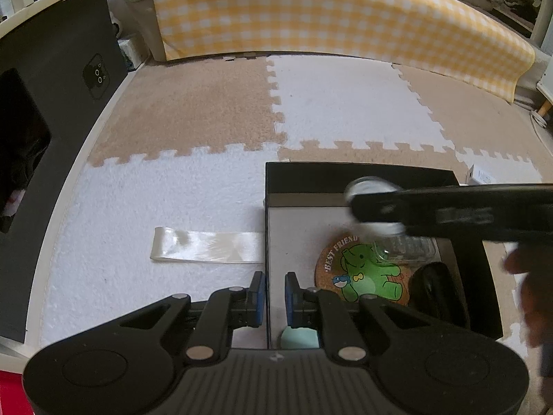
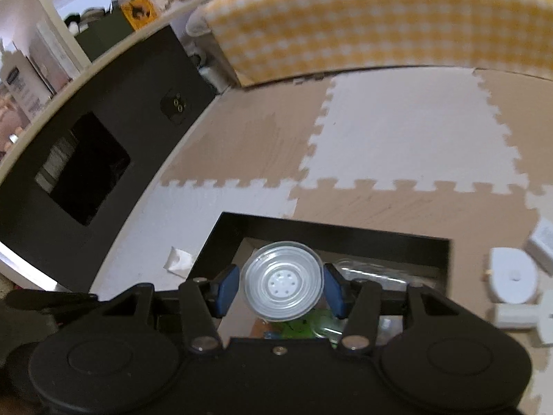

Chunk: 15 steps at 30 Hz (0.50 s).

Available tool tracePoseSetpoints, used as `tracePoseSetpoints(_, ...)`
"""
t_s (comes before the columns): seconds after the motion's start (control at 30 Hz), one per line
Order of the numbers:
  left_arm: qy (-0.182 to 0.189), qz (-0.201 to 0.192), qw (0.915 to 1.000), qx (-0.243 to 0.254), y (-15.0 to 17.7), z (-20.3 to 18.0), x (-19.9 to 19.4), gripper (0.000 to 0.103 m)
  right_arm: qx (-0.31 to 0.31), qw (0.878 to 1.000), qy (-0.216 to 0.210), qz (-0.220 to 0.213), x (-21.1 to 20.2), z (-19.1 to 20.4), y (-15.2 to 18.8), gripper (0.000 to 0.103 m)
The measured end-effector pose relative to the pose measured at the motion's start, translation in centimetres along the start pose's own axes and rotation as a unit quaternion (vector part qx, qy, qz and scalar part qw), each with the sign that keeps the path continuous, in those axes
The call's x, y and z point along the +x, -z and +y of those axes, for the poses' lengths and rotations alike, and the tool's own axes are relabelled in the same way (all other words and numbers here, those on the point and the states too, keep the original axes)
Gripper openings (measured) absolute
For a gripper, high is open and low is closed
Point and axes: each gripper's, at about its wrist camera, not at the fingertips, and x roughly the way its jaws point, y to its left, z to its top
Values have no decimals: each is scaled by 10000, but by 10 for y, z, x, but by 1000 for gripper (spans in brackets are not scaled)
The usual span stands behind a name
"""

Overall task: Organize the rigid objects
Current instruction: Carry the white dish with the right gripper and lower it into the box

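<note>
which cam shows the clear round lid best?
Right wrist: the clear round lid faces the lens, sharp, clamped in the right tool. Left wrist shows it only blurred, half hidden behind that tool.

Black box (image 1: 359, 173); yellow-white checked blanket (image 1: 328, 17); beige-white puzzle mat (image 1: 207, 110); green-elephant coaster (image 1: 366, 269).

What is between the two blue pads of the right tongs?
A clear round lid, gripped between the pads above the black box; the right wrist view shows it.
</note>
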Motion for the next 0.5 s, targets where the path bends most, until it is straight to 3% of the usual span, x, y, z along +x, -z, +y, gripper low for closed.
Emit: tracePoseSetpoints(0.5, 112, -9, 9999, -77, -1, 5, 1, 11, 144, 9995, 159, 222, 47, 12, -4, 54)
